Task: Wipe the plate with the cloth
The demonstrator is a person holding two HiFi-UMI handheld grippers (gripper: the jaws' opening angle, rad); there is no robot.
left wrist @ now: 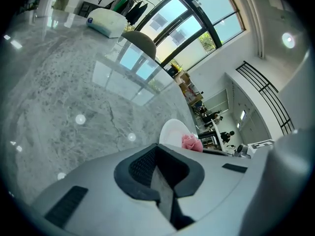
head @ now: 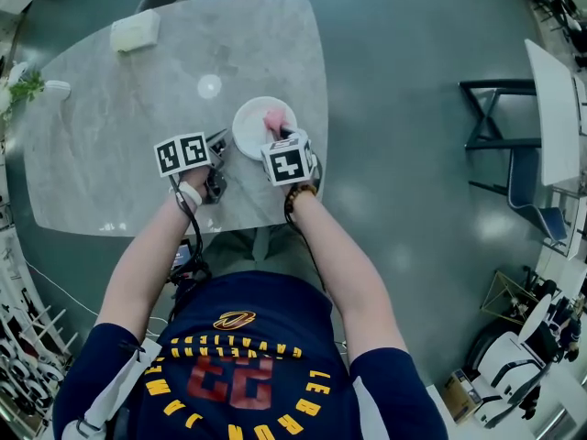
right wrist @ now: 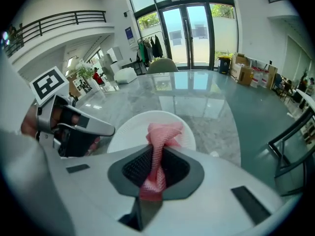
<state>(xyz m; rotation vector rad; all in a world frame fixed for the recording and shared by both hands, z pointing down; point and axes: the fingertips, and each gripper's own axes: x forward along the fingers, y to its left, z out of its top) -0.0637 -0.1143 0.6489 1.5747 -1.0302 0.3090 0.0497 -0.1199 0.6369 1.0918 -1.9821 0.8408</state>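
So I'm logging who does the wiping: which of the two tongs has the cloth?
The right tongs: shut on the pink cloth over the plate. The left tongs are shut on nothing.

Head view is pretty dim and teal-tinted, with a round glare spot (head: pixel 209 86) on the marble surface (head: pixel 110 136) and the white plate (head: pixel 249 122) nearly blown out. Both gripper views are way brighter, daylight pouring in from the big windows (left wrist: pixel 197 18) and glass doors (right wrist: pixel 192 28) and mirroring off the glossy surface. Heavy fisheye bending with black corners in those two, and whatever sits right up against the lens is soft and out of focus.
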